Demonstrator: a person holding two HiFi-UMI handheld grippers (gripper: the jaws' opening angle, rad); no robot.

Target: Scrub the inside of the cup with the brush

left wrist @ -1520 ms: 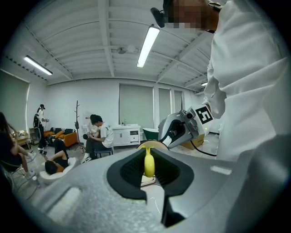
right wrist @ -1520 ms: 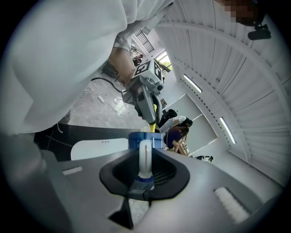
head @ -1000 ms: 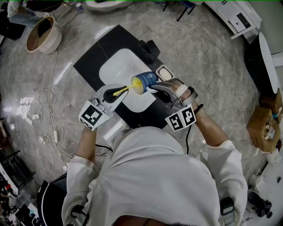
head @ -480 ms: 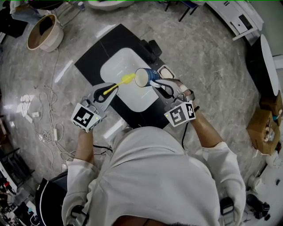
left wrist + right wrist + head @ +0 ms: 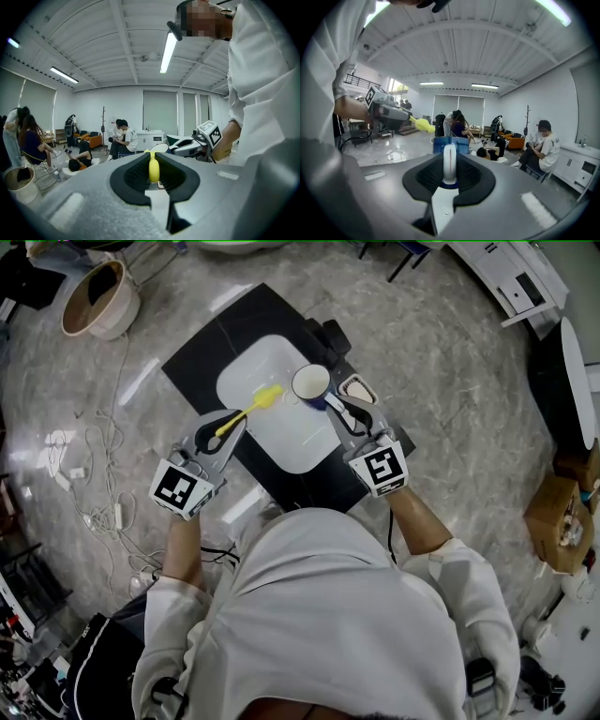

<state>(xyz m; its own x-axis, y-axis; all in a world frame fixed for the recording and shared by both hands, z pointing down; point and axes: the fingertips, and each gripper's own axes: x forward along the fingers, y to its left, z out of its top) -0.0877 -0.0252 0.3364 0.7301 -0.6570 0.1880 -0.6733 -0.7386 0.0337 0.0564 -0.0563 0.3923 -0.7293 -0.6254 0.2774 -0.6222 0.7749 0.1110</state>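
The brush [image 5: 253,408] is clamped in the left gripper [image 5: 231,425]; the cup [image 5: 310,383] is pinched by its handle in the right gripper [image 5: 336,405].

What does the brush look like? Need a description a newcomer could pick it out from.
On the marble floor stands a black table with a white tray. Over the tray, the left gripper holds the brush, pointing toward the blue cup in the right gripper. It is a thin stick with a wider head, the only yellow thing there.
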